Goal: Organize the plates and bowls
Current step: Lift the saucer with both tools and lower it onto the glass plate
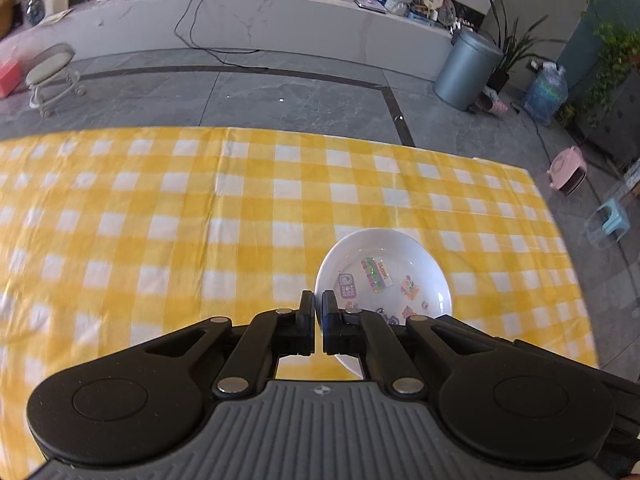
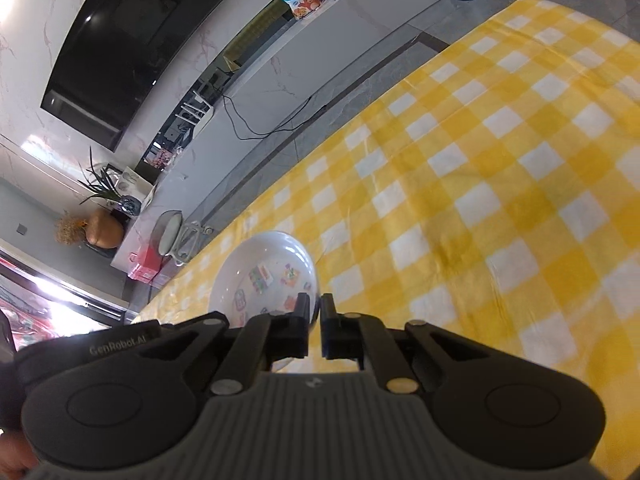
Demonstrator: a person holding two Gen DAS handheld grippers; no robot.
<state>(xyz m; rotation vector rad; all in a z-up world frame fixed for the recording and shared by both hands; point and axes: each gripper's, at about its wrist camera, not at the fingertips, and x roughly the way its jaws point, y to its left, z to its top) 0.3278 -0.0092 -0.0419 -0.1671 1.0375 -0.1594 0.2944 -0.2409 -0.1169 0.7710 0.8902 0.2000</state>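
Note:
A white bowl [image 1: 404, 256] with colourful stickers inside is pinched at its left rim by my left gripper [image 1: 318, 308], which is shut on it. The bowl seems held just above the yellow checked tablecloth [image 1: 200, 220]. In the right wrist view a white bowl [image 2: 260, 256] with stickers inside is held by its right rim in my right gripper [image 2: 316, 312], which is shut on it. That bowl tilts over the table's left edge. I cannot tell whether both views show the same bowl.
The table [image 2: 500, 168] is covered by the checked cloth. Beyond its far edge are a grey floor, a small stool [image 1: 52, 68], a metal bin [image 1: 464, 68], a water jug [image 1: 546, 92] and a long white counter [image 1: 280, 16].

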